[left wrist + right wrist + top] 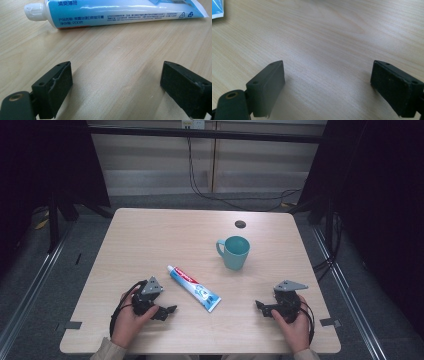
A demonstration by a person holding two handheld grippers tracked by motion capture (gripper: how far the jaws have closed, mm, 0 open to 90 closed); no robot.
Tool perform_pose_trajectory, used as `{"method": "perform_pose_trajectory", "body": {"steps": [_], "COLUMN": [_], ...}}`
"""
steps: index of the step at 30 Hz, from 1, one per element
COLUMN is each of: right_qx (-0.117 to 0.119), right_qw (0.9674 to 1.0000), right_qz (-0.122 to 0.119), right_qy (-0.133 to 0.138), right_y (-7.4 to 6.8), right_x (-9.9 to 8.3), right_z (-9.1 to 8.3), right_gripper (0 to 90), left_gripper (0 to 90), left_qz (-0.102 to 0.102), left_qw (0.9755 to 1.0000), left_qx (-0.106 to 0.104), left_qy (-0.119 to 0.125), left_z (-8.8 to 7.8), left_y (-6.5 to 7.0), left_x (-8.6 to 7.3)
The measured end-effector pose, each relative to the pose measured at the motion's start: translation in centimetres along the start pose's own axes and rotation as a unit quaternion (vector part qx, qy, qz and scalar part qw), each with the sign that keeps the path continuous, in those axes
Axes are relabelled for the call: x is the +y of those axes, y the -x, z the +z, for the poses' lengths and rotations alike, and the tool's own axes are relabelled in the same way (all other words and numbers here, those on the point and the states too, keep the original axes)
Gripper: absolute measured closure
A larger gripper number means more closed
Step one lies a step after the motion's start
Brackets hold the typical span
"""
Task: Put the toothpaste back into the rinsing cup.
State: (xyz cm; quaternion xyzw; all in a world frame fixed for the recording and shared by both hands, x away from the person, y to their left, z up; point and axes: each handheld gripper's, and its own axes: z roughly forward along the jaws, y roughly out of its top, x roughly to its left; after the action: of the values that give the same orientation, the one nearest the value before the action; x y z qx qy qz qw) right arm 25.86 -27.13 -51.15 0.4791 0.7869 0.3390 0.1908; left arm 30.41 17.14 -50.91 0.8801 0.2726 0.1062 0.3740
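A toothpaste tube [194, 288] lies flat on the pale wooden surface [150, 240], and everything else is best placed from it. It sits at a slant in the high view, its white cap [170, 268] at the far left end and its flat crimped end [214, 307] at the near right. The left gripper [170, 310] rests on the surface just to the near left of the tube, close to it but not touching, held by the person's left hand [129, 317] with a grey three-cornered plate [151, 286] on top. Its jaws stand wide apart with nothing between them; in the left gripper view they frame bare wood, and the tube [125, 11] lies crosswise a little beyond them, cap [35, 11] to the left, small print running along its blue side. The right gripper [259, 305] sits well to the right of the tube's crimped end, gripped by the right hand [294, 325], its tip pointing back toward the tube. Its jaws are likewise spread wide and hold nothing; the right gripper view shows bare wood between them and a blue corner of the tube [217, 8] at the upper left edge. Beyond the tube, farther from the person and to its right, a teal mug [235, 252] stands upright, handle turned to the left, well apart from both grippers. A small dark round hole [240, 224] lies in the surface beyond the mug.
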Motion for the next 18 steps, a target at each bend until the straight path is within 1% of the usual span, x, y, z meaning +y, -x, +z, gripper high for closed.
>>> {"method": "perform_pose_trajectory", "body": {"steps": [9,12,15,18], "right_qx": [-0.002,-0.001,0.010,0.033], "right_qw": [1.0000,0.9998,0.9995,0.9987], "right_qz": [0.003,0.003,-0.004,-0.011], "right_qy": [-0.001,-0.017,-0.030,-0.038], "right_y": [-0.1,-0.4,-0.9,-1.5], "right_x": [0.1,0.6,1.2,2.2], "right_z": [0.0,0.1,0.3,0.8], "right_gripper": [11.9,15.4,17.9,18.2], "left_gripper": [10.3,10.1,10.0,10.0], "left_qz": [0.000,0.000,0.000,0.000], "left_qw": [1.0000,1.0000,1.0000,1.0000], "left_qx": [0.000,0.000,0.001,0.001], "left_qy": [0.000,-0.001,-0.001,-0.001], "left_z": [0.0,0.0,0.0,0.0], "left_y": [0.0,0.0,0.0,0.0], "left_x": [0.0,0.0,0.0,0.0]}}
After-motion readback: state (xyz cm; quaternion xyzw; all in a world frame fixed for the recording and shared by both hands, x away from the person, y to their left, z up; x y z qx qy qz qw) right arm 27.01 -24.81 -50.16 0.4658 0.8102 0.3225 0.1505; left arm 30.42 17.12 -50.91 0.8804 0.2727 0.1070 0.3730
